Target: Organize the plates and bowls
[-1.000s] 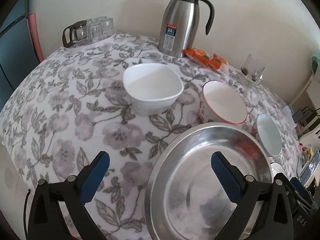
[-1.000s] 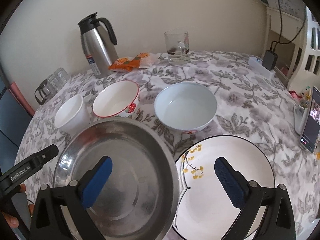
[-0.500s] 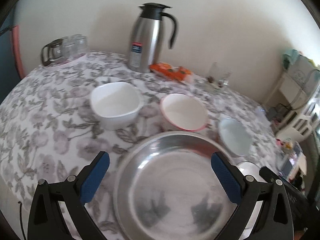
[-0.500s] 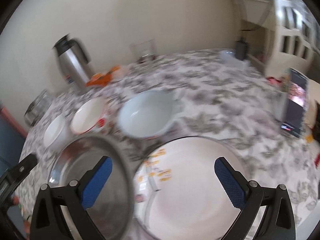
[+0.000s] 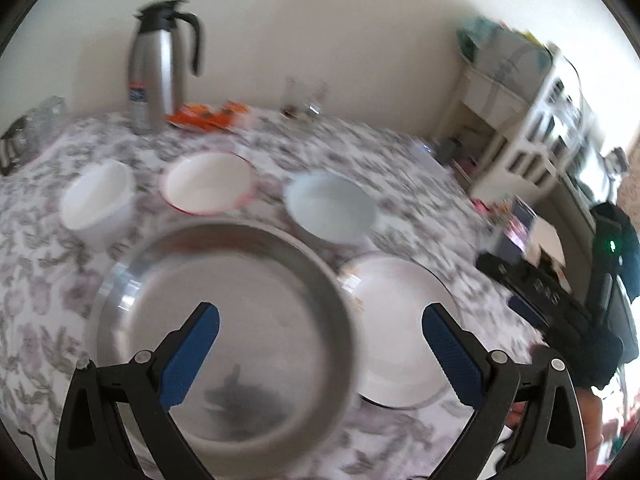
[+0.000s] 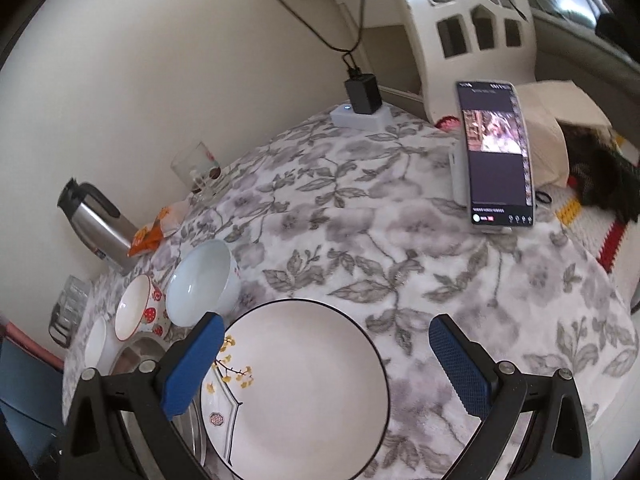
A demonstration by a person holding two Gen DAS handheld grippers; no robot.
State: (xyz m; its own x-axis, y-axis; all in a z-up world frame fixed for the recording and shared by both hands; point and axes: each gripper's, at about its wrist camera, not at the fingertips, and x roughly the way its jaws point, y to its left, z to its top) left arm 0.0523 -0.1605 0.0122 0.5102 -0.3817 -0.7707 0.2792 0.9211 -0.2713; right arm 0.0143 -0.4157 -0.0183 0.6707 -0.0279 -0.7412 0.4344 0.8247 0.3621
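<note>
Still nothing gripped: left gripper [image 5: 320, 344] fingers spread over steel plate [image 5: 224, 320], right gripper [image 6: 326, 356] fingers spread over white plate [image 6: 296, 392]. Plates overlapping on table [image 6: 400, 240], bowls behind. Risk: lifting white plate w/ rim caught drags steel one, prob. clatter.

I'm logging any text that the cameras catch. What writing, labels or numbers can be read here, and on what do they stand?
Nothing can be read for sure.
Label on the steel thermos jug: a red and blue patch, blurred.
Phone screen: lines of small text and a red button, too small to read.
Glass mug: a red mark near the rim, unreadable.
Orange snack packet: print too small to read.
</note>
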